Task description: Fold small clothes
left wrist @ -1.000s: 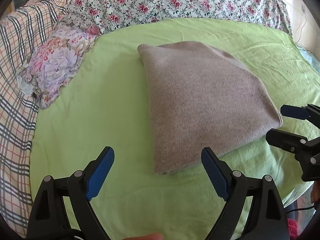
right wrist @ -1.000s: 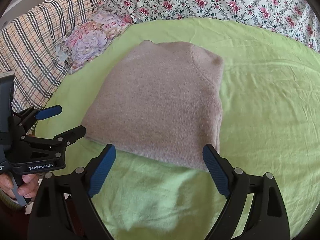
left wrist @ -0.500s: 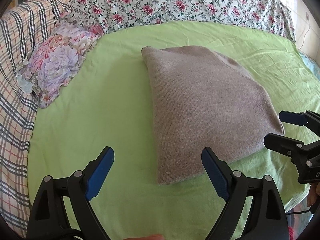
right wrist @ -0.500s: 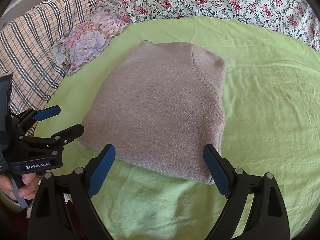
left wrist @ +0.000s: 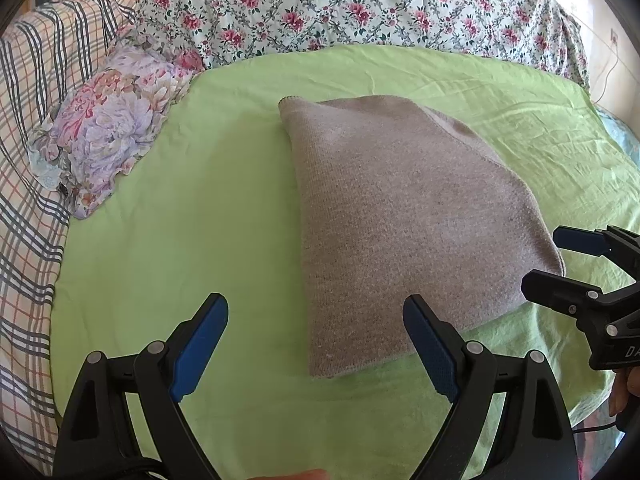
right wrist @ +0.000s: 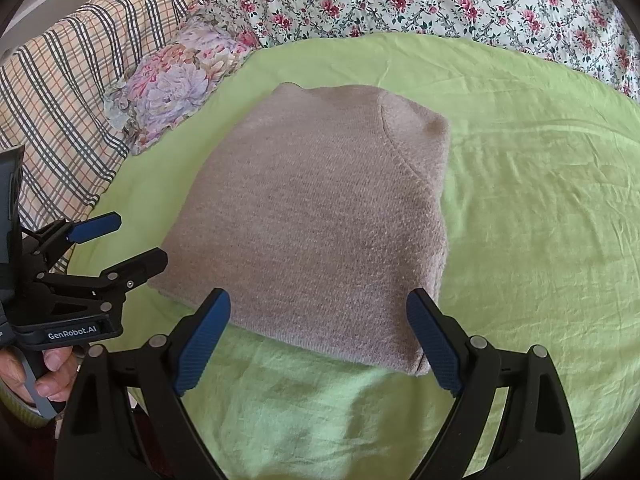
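Observation:
A grey knitted sweater [left wrist: 404, 216] lies folded into a flat packet on a light green sheet [left wrist: 208, 208]; it also shows in the right wrist view [right wrist: 320, 224]. My left gripper [left wrist: 316, 340] is open and empty, just short of the packet's near left corner. My right gripper [right wrist: 318, 336] is open and empty over the packet's near edge. Each gripper shows at the edge of the other's view: the right one [left wrist: 560, 260] by the packet's right corner, the left one [right wrist: 124, 240] by its left corner, both open.
A floral cushion [left wrist: 116, 132] lies at the left of the sheet. A checked blanket [left wrist: 28, 184] covers the far left. A rose-patterned cover [left wrist: 360, 4] runs along the back. The sheet [right wrist: 532, 216] lies bare and wrinkled right of the sweater.
Both views have closed in slightly on the sweater; it sits lower and nearer in the frames. The jaws stay open and the sweater has not moved.

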Motion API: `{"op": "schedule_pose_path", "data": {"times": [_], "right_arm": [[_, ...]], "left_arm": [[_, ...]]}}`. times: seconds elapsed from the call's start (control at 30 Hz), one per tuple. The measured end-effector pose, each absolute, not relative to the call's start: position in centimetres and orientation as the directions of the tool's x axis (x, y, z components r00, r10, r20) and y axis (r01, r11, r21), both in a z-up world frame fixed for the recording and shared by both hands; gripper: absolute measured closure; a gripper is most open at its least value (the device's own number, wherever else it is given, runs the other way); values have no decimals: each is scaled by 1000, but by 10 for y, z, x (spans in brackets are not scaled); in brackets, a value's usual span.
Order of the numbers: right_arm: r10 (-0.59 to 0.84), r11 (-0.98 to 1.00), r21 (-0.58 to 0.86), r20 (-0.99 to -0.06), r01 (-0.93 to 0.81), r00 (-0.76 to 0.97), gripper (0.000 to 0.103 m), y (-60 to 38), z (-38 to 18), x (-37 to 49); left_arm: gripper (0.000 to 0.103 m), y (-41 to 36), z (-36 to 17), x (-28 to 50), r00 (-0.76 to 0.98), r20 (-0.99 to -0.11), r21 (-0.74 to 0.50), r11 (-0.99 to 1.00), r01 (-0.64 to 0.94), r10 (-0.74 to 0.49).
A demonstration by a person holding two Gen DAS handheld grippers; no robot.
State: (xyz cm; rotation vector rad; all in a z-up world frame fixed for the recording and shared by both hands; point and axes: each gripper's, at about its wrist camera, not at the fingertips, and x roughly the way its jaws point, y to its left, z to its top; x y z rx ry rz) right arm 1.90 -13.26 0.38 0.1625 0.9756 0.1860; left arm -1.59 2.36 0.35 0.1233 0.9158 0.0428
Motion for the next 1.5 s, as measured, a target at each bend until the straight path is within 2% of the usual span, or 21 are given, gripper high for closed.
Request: {"op": "schedule_pose_path", "data": {"times": [1.5], "right_arm": [[222, 973, 219, -786, -76, 577, 13, -125, 19, 19]], "left_arm": [[13, 19, 16, -7, 633, -770, 132, 990, 37, 79]]}}
